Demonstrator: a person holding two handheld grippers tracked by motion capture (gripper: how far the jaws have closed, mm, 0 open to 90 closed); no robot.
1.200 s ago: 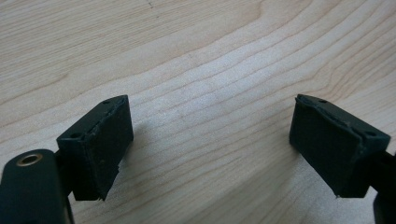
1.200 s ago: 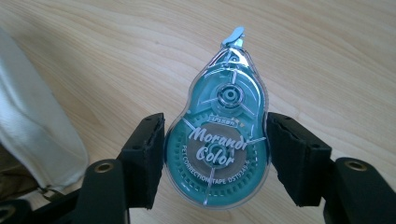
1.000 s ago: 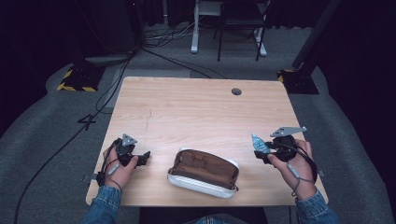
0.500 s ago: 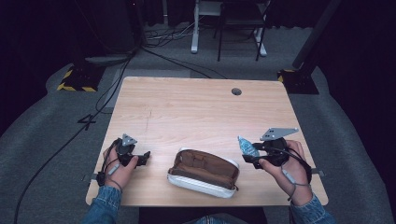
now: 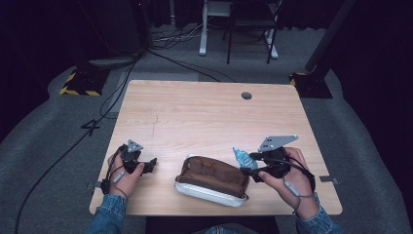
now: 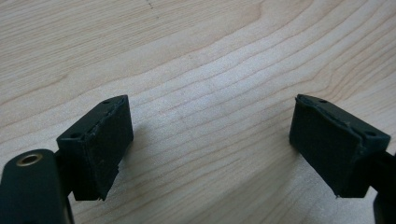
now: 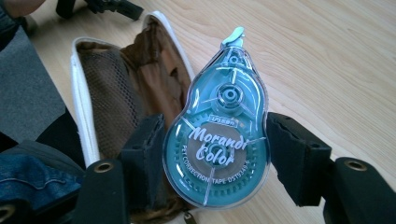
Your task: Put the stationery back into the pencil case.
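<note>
**High view: correction tape held at the pouch, left jaws idle**

High view places my right gripper (image 5: 245, 165) at the right end of the open pouch (image 5: 213, 177), which lies near the table's (image 5: 204, 112) front edge. My right jaws are closed on a teal correction tape dispenser (image 5: 239, 157), its tip pointing up and away from my hand.

Right gripper view confirms the grip: both pads press the wide lower body of the dispenser (image 7: 219, 135), one on each side, with the printed face toward the camera and the pale nozzle uppermost. Behind it the pouch (image 7: 116, 88) stands open, showing a white rim, brown lining and a mesh pocket. Whether the dispenser hangs above the opening or just beside it, I cannot fix from this angle.

My left gripper (image 5: 146, 166) sits well apart from the pouch, to its left, low over the wood. Left gripper view shows my jaws spread wide over bare tabletop (image 6: 205, 70).
</note>
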